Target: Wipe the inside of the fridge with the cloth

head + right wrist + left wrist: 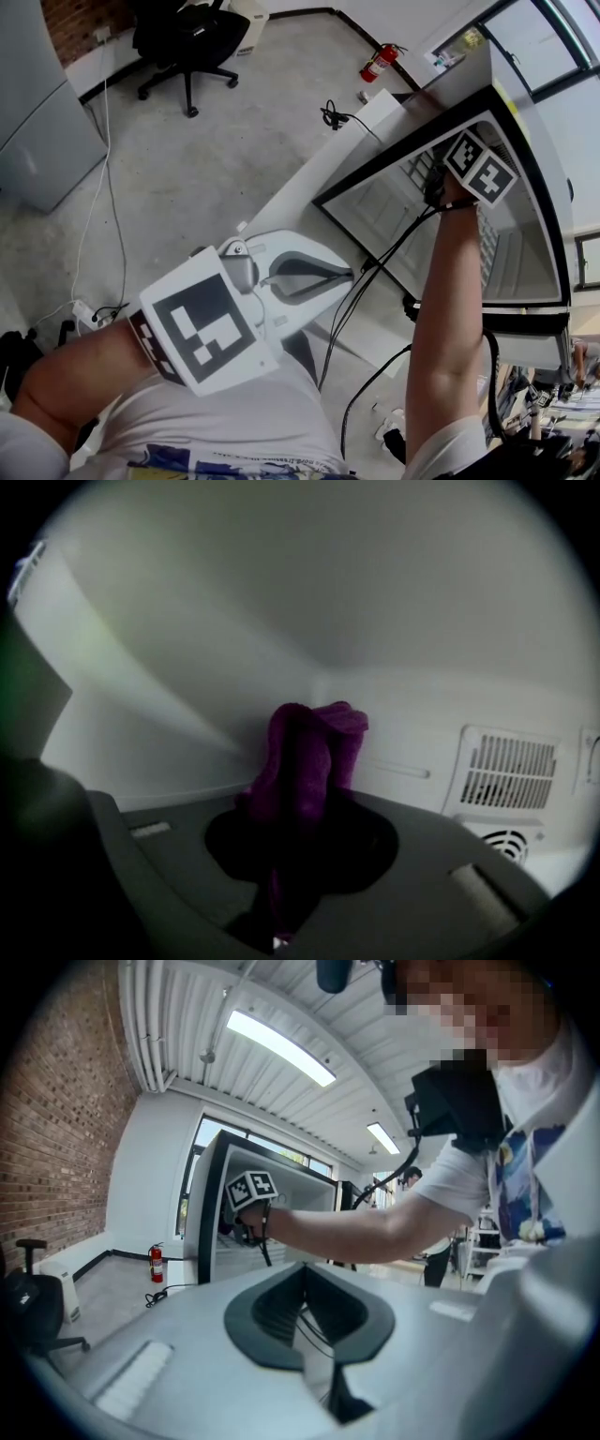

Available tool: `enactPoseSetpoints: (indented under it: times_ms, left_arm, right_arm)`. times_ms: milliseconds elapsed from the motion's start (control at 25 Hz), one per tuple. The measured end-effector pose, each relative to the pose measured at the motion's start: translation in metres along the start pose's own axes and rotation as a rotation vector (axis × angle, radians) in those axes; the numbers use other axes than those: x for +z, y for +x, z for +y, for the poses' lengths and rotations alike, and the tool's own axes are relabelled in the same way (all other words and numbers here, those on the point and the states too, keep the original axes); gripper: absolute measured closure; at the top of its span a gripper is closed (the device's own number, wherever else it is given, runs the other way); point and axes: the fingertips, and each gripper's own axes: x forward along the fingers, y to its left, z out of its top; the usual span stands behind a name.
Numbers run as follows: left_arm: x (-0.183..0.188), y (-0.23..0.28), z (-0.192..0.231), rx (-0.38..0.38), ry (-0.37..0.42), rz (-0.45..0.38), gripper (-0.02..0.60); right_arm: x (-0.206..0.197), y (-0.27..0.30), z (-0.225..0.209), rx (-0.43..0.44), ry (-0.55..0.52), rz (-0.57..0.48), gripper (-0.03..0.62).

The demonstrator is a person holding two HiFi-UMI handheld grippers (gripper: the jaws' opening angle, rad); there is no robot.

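- The cloth (305, 752), purple and bunched, is clamped between the jaws of the right gripper (300, 855). Its free end stands up ahead of them, near the back corner of the fridge (187, 602). Whether the wall is touched cannot be told.
- In the head view the right gripper is reached into the open fridge (401, 146). Only its marker cube (480, 167) and the arm behind it are seen there.
- The wiping step is judged to be in hand, with the back corner as the part being worked.
- For the next move, the cloth would need to be pressed flat to the wall and drawn along it. A firm clamp would be needed so that the bunch is not pulled out.
- Care is called for by the vent grille (506, 761), low on the back wall at the right, where the cloth could be snagged.
- The left gripper (309, 279) is held low by the body, well apart from the fridge. Its jaws are together and nothing is held between them.
- No brand or writing can be read. Only black-and-white square markers are shown on the cubes, and the label on the fire extinguisher (380, 62) is too small.
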Motion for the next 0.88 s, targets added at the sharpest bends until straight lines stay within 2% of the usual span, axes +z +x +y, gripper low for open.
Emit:
enactPoseSetpoints:
  times_ms: [280, 400, 480, 880]
  left_arm:
    - [0.003, 0.014, 0.001, 0.003, 0.001, 0.014, 0.577]
    - [0.007, 0.019, 0.001, 0.002, 0.023, 0.011, 0.577]
    - [0.01, 0.022, 0.0, 0.011, 0.008, 0.013, 0.577]
    - [0.018, 0.03, -0.009, -0.006, 0.013, 0.069, 0.577]
  right_arm:
    - [-0.005, 0.006, 0.005, 0.107, 0.032, -0.015, 0.52]
    - [-0.003, 0.005, 0.009, 0.15, 0.025, -0.024, 0.52]
    - [-0.001, 0.004, 0.013, 0.177, 0.015, -0.027, 0.52]
    - [-0.009, -0.029, 0.038, 0.289, -0.007, -0.039, 0.522]
